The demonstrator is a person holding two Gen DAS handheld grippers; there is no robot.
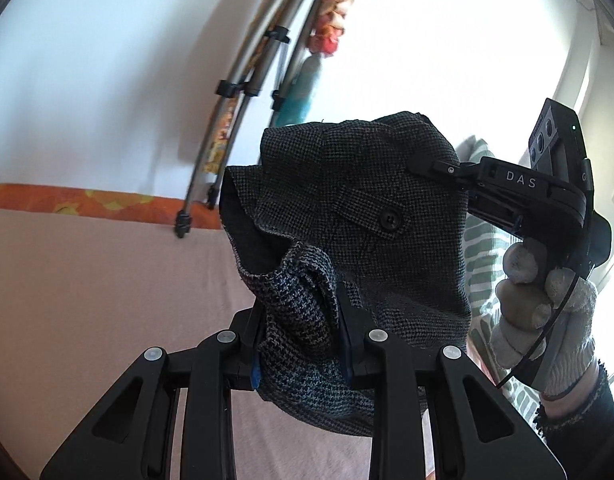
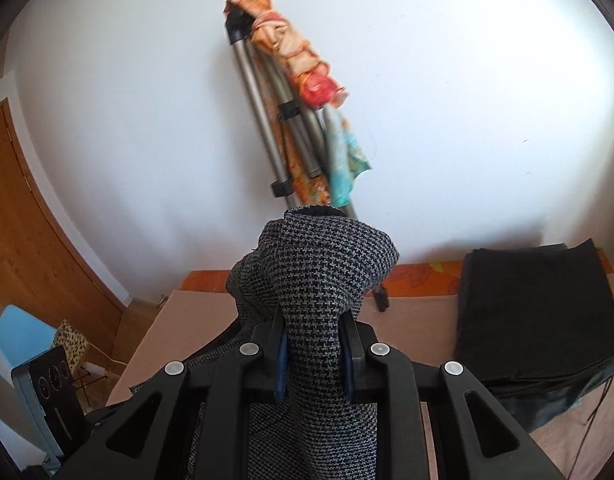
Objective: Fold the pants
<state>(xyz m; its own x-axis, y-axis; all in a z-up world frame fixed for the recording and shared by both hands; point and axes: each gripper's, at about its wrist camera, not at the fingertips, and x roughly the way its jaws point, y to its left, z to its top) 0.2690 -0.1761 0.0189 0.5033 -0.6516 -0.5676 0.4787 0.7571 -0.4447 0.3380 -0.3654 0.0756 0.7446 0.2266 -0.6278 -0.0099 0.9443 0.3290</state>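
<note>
The pants (image 1: pixel 359 208) are dark grey houndstooth with a black button on a pocket flap. Both grippers hold them up in the air above a pink bed surface (image 1: pixel 107 300). My left gripper (image 1: pixel 303 344) is shut on a bunched fold of the fabric. My right gripper (image 2: pixel 313 356) is shut on another bunch of the pants (image 2: pixel 319 276), which rises above its fingers. In the left wrist view the right gripper (image 1: pixel 423 166) comes in from the right, pinching the pants' upper edge, held by a gloved hand (image 1: pixel 539 304).
A folded tripod (image 2: pixel 275 120) with colourful cloth (image 2: pixel 307 72) tied to it leans on the white wall. A stack of dark folded clothes (image 2: pixel 535 312) lies on the bed at right. An orange patterned strip (image 1: pixel 87 202) runs along the bed's far edge. A wooden door (image 2: pixel 27 232) and blue chair (image 2: pixel 19 340) are left.
</note>
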